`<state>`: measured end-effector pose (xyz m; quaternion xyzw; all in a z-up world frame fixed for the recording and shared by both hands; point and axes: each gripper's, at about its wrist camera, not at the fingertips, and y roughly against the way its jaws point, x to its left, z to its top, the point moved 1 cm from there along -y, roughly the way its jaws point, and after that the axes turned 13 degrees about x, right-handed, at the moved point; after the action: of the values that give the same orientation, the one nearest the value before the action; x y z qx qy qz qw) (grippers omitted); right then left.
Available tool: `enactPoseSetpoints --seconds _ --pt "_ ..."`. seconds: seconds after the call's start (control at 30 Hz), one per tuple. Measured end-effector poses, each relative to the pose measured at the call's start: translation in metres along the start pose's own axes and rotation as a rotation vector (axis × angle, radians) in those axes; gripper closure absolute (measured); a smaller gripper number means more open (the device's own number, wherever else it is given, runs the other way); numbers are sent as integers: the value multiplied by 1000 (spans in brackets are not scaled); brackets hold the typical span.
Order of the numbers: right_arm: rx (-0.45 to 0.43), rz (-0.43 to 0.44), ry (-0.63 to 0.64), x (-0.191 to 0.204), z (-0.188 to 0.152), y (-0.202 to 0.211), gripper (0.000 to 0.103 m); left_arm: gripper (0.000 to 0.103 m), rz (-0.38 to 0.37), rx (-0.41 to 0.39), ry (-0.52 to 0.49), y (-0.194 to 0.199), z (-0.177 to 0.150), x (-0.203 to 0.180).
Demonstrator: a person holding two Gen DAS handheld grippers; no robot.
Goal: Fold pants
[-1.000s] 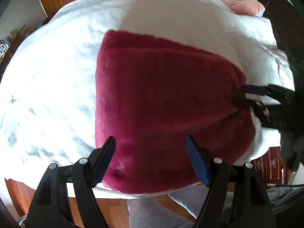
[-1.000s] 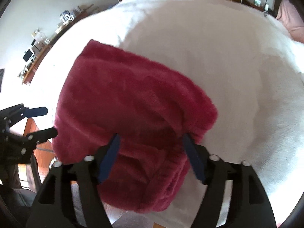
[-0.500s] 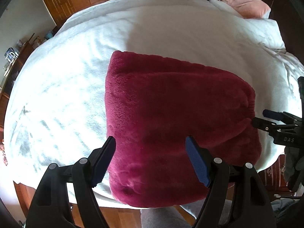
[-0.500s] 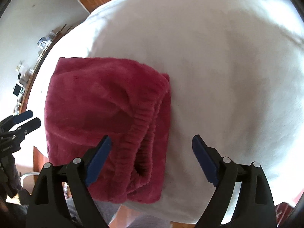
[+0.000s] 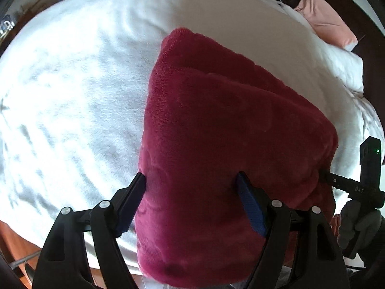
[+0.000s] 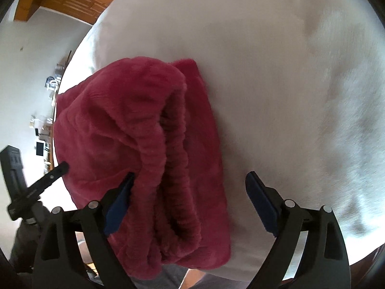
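Both your grippers, left gripper (image 5: 191,197) and right gripper (image 6: 190,192), are sitting with fingers open over the folded pants (image 5: 228,144), waistband (image 6: 168,168) pointing toward you on the bed (image 5: 72,96).

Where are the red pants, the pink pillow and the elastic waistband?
red pants (image 5: 228,132), left wrist view, fuzzy top face.
pink pillow (image 5: 324,21), left wrist view, its middle.
elastic waistband (image 6: 156,163), right wrist view, ribbed edge.
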<state>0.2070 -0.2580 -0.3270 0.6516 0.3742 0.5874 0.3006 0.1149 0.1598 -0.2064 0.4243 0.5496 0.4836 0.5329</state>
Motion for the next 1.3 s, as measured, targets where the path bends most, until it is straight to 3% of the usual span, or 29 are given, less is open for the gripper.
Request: enactPoseSetpoints --seconds 0.23,0.5,0.8,0.9,0.97,1.07,1.3 --pt "24 35 -39 -5 5 -13 12 16 24 52 -86 -15 27 -1" --pt "40 65 -78 -11 10 -24 12 11 -25 70 -107 -29 39 4" --pt "80 66 -60 7 17 -18 45 9 -134 107 -101 -51 50 7" --pt "84 56 -34 16 17 -7 52 24 -158 118 -109 -48 54 8" --pt "76 67 -22 22 15 3 55 41 -160 121 -114 -41 53 6" --pt "51 91 -1 32 16 23 57 55 -178 117 -118 -24 56 4" --pt "-69 115 85 62 45 76 58 60 -219 34 -115 21 86 5"
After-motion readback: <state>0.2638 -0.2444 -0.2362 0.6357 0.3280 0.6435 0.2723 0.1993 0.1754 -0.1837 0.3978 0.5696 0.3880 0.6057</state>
